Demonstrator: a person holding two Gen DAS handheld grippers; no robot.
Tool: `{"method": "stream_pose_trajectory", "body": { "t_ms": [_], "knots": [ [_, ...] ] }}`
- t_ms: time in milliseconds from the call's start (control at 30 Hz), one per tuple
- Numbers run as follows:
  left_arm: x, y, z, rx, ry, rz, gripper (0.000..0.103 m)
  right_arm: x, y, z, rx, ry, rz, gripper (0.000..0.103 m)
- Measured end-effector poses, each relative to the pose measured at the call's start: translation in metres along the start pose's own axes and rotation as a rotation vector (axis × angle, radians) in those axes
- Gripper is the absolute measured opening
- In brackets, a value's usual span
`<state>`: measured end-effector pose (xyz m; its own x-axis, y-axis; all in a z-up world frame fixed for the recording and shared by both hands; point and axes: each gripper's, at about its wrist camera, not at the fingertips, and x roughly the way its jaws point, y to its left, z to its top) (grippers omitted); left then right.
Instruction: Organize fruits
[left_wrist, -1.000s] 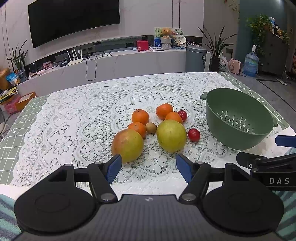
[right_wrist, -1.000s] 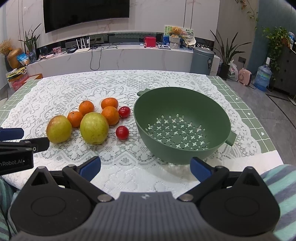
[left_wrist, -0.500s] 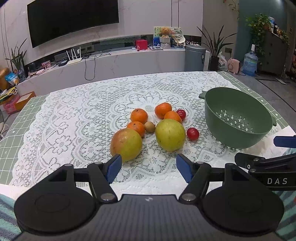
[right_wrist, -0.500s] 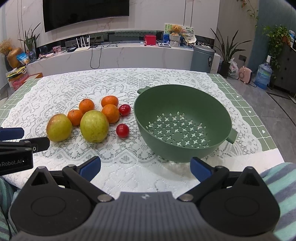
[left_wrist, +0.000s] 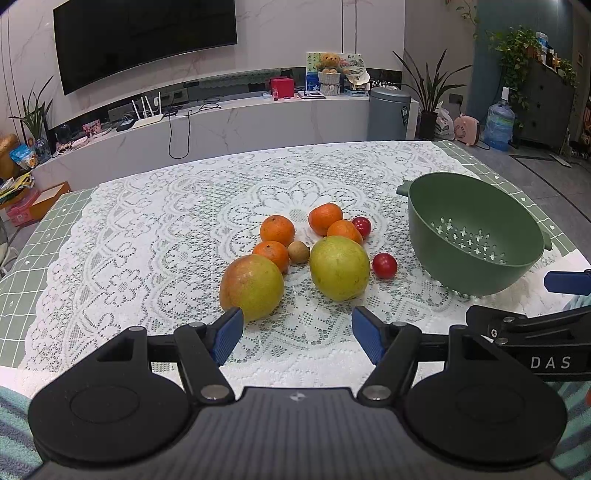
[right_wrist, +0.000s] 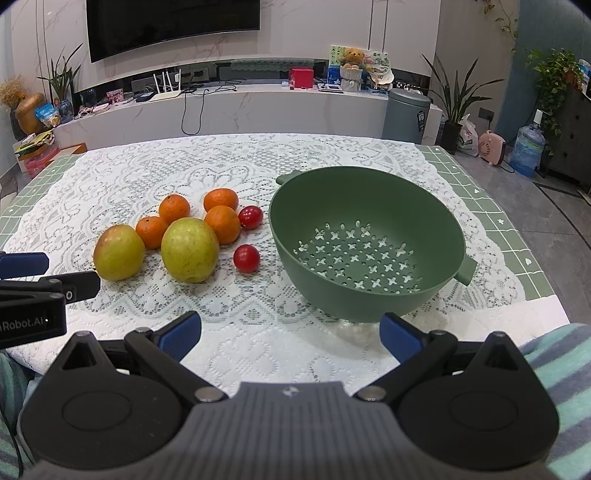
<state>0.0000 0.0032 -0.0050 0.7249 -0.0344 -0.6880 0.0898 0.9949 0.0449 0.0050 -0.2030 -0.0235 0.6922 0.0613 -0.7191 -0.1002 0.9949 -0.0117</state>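
Left wrist view: the left gripper (left_wrist: 297, 334) is held low over the near edge of a lace tablecloth (left_wrist: 147, 258), its blue-padded fingers (left_wrist: 227, 334) spread apart with nothing between them; the reddish-green mango (left_wrist: 252, 286) lies just beyond the left finger, the yellow-green mango (left_wrist: 340, 267) just beyond and slightly inside the right finger; neither fruit touches a pad. Behind the mangoes sit four tangerines (left_wrist: 277, 230), a small brown fruit (left_wrist: 298, 252) and two red cherry tomatoes (left_wrist: 384, 265), all loose on the cloth. Right wrist view: the right gripper (right_wrist: 290, 334) likewise stands wide open and empty; the green colander (right_wrist: 369, 206), with no fruit in it, rests directly ahead, its near wall just beyond the right finger; the fruit cluster lies to its left, apart from the fingers.
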Motion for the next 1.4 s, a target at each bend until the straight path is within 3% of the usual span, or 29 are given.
{"method": "stream_pose_trajectory", "body": {
  "t_ms": [833, 1033, 1200, 1267, 1400],
  "knots": [
    [0.003, 0.005, 0.002, -0.016, 0.023, -0.003, 0.080, 0.006, 0.001, 0.000, 0.001, 0.014, 0.013, 0.099],
    [0.007, 0.009, 0.002, -0.028, 0.022, -0.024, 0.080, 0.000, 0.004, -0.006, -0.023, -0.133, 0.105, 0.099],
    [0.015, 0.017, 0.003, -0.067, 0.026, -0.038, 0.080, 0.000, 0.019, -0.006, -0.125, -0.246, 0.162, 0.099],
    [0.018, 0.022, 0.003, -0.091, 0.030, -0.042, 0.080, 0.003, 0.027, -0.006, -0.178, -0.280, 0.163, 0.087],
    [0.025, 0.034, 0.004, -0.122, 0.014, -0.032, 0.074, 0.019, 0.039, -0.004, -0.231, -0.266, 0.196, 0.084]
  ]
}}
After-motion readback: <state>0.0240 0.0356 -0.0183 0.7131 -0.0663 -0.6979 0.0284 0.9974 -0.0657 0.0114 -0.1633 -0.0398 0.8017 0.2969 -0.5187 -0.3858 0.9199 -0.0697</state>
